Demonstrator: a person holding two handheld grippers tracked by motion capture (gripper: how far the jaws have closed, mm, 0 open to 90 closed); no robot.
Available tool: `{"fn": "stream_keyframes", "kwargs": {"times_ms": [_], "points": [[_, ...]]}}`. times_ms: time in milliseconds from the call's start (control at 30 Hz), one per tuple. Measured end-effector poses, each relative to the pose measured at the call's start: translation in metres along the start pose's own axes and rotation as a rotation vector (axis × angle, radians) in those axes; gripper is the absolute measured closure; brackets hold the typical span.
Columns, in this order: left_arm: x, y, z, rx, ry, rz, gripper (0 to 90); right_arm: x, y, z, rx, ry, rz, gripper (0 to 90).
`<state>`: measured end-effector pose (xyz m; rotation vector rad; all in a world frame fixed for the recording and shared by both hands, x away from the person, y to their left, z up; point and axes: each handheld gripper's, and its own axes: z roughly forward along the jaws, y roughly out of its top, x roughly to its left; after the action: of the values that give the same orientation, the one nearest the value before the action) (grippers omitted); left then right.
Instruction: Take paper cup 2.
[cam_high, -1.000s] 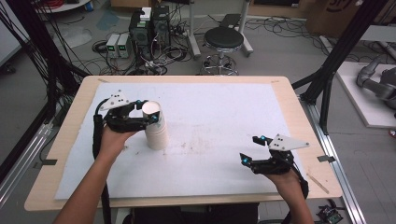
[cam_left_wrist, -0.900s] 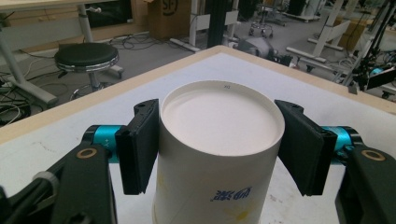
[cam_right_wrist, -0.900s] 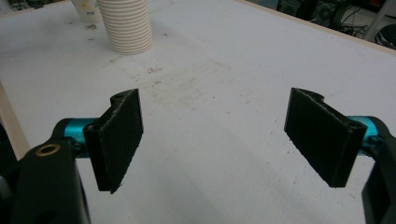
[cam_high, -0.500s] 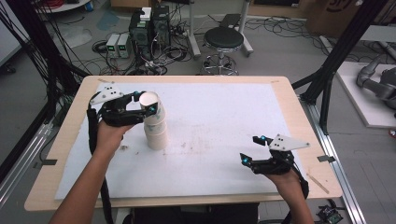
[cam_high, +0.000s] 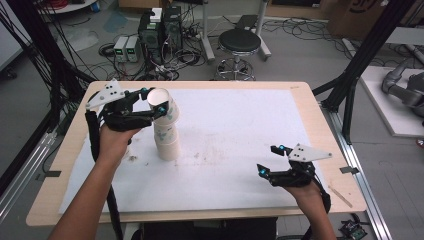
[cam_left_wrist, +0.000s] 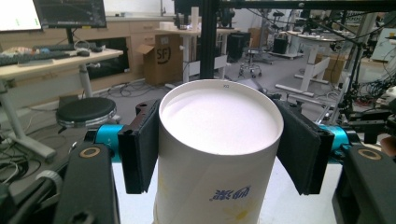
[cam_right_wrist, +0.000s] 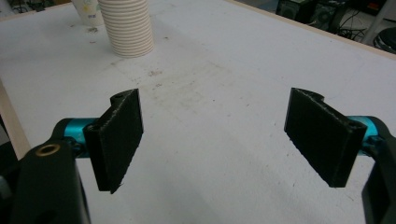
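The counter (cam_high: 300, 105) carried a stack of paper cups (cam_high: 167, 142) at about nine o'clock. The left claw (cam_high: 159, 105) clamped both pads on the top cup (cam_high: 164, 107), tilted above the stack. The right claw (cam_high: 268, 159), at four o'clock, stood wide and held nothing.

Floor: grey concrete (cam_high: 310, 55), strewn with cables.
Seating: black round stool (cam_high: 240, 41) behind the table.
Equipment: computer towers (cam_high: 160, 25) on the floor.
Frame: black struts (cam_high: 367, 50).
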<state>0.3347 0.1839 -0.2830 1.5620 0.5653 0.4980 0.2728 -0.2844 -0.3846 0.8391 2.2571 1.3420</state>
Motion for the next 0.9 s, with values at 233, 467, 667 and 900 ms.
{"fn": "stream_keyframes", "kwargs": {"times_ms": [233,467,667,900], "points": [[-0.013,0.011,0.0,-0.038,-0.029,0.026,35.8,0.001,0.001,0.0,-0.006,0.003,-0.003,19.8],[-0.035,0.006,0.015,-0.018,-0.156,0.007,35.8,0.002,0.002,0.001,-0.019,0.016,-0.001,19.8],[-0.05,-0.014,0.032,0.017,-0.221,-0.007,35.7,0.003,0.003,0.003,-0.022,0.033,-0.004,19.8],[-0.057,-0.037,0.045,0.047,-0.262,-0.033,35.8,0.005,0.005,0.009,-0.024,0.055,-0.015,19.8]]}}
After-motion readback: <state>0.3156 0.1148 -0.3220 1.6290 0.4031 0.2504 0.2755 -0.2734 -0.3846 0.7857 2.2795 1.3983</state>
